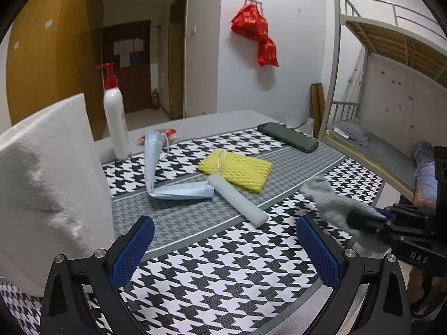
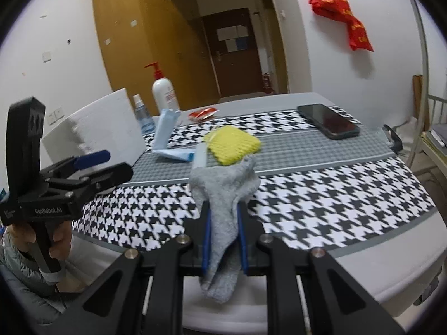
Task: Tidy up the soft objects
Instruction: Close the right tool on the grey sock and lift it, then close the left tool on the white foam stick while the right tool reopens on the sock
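Note:
My right gripper (image 2: 223, 209) is shut on a grey fluffy cloth (image 2: 223, 195) and holds it above the near part of the table; the cloth also shows in the left wrist view (image 1: 329, 201). My left gripper (image 1: 225, 231) is open and empty, low over the houndstooth mat (image 1: 223, 265). Ahead of it lie a white foam stick (image 1: 237, 198), a yellow sponge (image 1: 237, 169) and a folded blue face mask (image 1: 167, 178). A white foam block (image 1: 50, 184) stands at the left.
A white pump bottle (image 1: 114, 120) with a red top stands behind the mask. A black phone (image 1: 287, 136) lies at the far right of the mat. A red packet (image 1: 167, 134) lies behind. A small spray bottle (image 2: 142, 114) stands by the foam block. A bunk bed (image 1: 377, 111) stands to the right.

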Available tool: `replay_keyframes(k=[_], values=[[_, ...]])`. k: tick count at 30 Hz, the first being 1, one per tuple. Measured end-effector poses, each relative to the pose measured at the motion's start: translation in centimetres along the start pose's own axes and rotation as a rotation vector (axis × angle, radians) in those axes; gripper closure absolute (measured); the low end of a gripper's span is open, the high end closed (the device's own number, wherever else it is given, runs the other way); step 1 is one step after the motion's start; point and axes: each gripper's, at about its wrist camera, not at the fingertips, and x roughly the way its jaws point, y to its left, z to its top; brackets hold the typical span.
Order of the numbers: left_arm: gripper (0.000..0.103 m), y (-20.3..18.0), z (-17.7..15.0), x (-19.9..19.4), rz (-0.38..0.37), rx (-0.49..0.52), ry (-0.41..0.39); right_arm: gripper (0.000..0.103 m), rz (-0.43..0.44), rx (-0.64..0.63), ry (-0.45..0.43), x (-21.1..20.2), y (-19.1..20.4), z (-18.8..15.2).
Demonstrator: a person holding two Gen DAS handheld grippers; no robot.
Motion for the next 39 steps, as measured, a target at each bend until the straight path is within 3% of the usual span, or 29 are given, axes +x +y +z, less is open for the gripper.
replay_keyframes(k=[17,23,32,39], values=[[0.002,-1.7,1.5,5.7,0.054,-0.081,0.132,0.083,-0.074,0.071,0.033,1.4,-3.9,-1.1],[0.014,-2.6,2.1,7.4,0.125,-0.092,0.158,0.083,-0.059,0.079,0.027,1.5,-4.2,-1.5],[0.038,-3.0,2.1,9.9,0.161,-0.123,0.234,0.083,-0.057,0.080,0.022,1.3,-4.4,-1.9],[0.040,-2.7,1.9,11.1,0.187,-0.147,0.286,0.079,-0.072,0.080,0.025,1.3,-4.4,-1.9]])
